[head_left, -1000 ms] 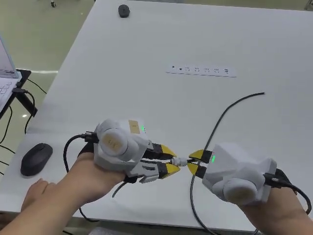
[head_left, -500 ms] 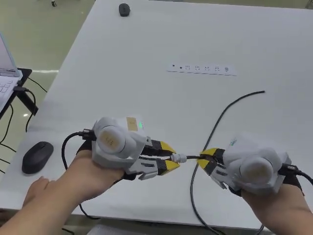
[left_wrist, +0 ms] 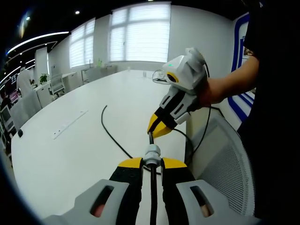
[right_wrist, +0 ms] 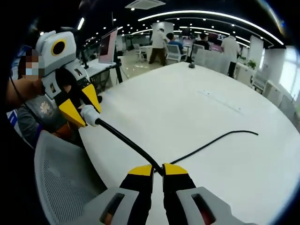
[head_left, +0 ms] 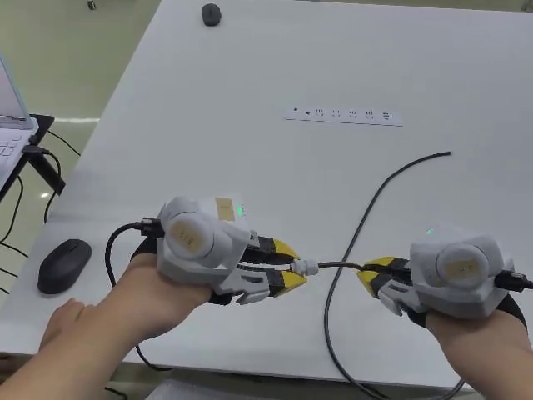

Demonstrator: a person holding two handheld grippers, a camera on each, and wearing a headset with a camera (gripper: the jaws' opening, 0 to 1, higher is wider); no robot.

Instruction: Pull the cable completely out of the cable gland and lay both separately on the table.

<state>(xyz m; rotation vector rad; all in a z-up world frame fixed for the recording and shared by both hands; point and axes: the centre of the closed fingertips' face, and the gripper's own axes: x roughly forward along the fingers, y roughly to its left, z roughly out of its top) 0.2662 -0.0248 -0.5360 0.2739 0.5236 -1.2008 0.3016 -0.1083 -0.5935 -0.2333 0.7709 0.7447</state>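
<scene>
Your left tool (head_left: 291, 268) pinches the cable gland (head_left: 306, 267), its yellow tips pressed against the gland's body, just above the near edge of the table (head_left: 250, 125). The cable (head_left: 366, 212) passes through the gland. A tail runs back from the gland between the left tool's jaws, and the other side leaves the gland's nose and goes straight to your right tool (head_left: 372, 277). That tool is pressed together on the cable, a little to the right of the gland.

Beyond that grip the cable loops toward you, then sweeps away from the gland across the table to its free end. The taut stretch lies in line with the gland's bore, so I judge the pull should go straight right, away from the gland, with the left tool as anchor.

No brand or label is readable. The marks on the socket strip (head_left: 343, 117), far beyond the gland, are too small to make out.
</scene>
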